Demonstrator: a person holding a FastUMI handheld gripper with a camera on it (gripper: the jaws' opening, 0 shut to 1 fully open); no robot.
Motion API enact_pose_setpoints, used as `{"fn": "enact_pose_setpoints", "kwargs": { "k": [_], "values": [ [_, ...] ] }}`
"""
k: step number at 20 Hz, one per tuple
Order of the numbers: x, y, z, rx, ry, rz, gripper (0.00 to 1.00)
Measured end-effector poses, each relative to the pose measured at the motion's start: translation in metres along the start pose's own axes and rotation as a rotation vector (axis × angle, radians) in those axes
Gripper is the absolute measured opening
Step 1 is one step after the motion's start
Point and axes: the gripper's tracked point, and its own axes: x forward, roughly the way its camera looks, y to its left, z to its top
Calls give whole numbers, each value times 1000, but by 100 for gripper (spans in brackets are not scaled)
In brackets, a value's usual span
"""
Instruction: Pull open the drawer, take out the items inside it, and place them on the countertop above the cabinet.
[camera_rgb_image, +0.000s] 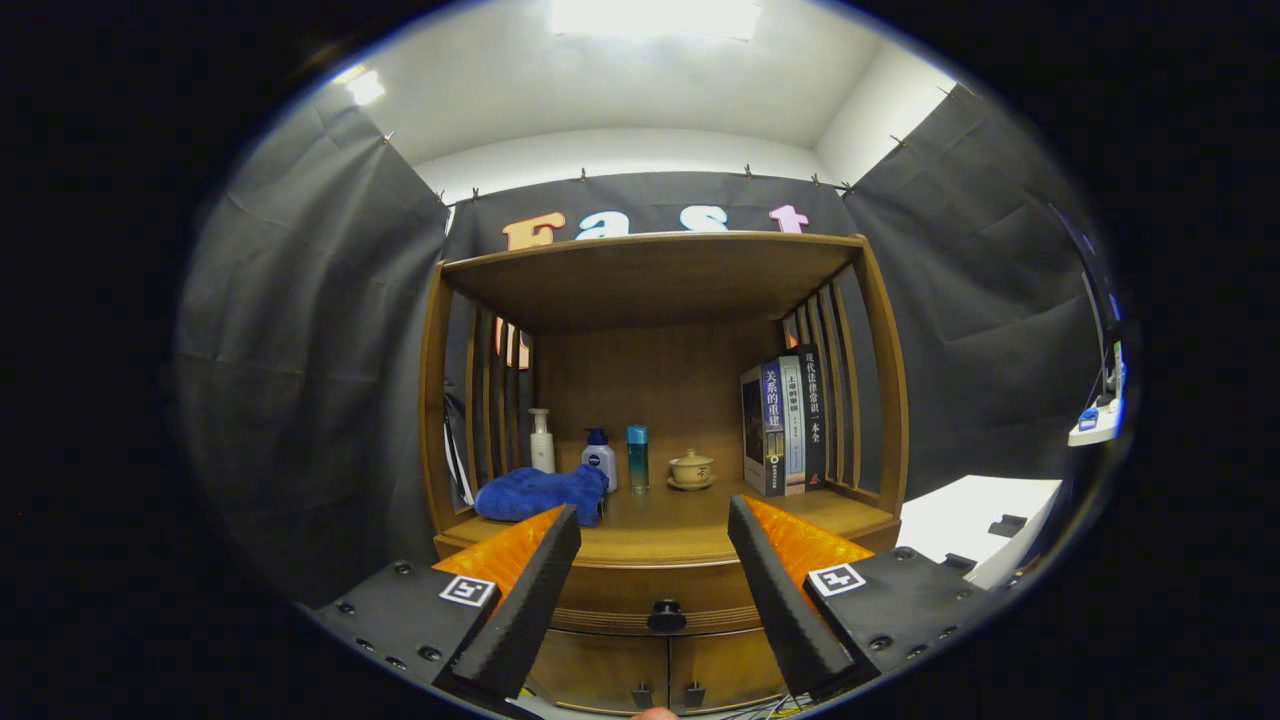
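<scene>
A wooden cabinet (660, 420) stands against the booth wall, with a top shelf board, slatted sides and an open countertop (670, 525) under it. Below the countertop edge sits the drawer (620, 600), which is closed; its dark round knob (666, 614) is between the two fingers and a little below their tips. Under the drawer are two small doors (665, 670) with dark handles.

At the right end of the countertop, several books (785, 425) stand upright against the slats. At the left end lies a crumpled blue cloth (540, 493). Behind it stand a white pump bottle (541, 441), a bottle with a blue cap (599, 460) and a slim teal bottle (637, 458). Beside them is a small lidded cup on a saucer (692, 469).

The gripper (655, 520) is spread wide and holds nothing; its fingers are in front of the cabinet, apart from the knob.
</scene>
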Motion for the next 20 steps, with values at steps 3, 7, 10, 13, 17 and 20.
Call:
{"fn": "enact_pose_setpoints", "kwargs": {
  "k": [3,7,10,13,17,20],
  "values": [
    [1,3,0,6,0,9,98],
    [-1,2,1,6,-4,6,98],
    [-1,1,2,8,-3,5,98],
    [0,3,1,-2,-13,12,98],
    [5,1,-16,-10,-14,18,98],
    [9,0,-43,-4,18,35,98]
  ]
}}
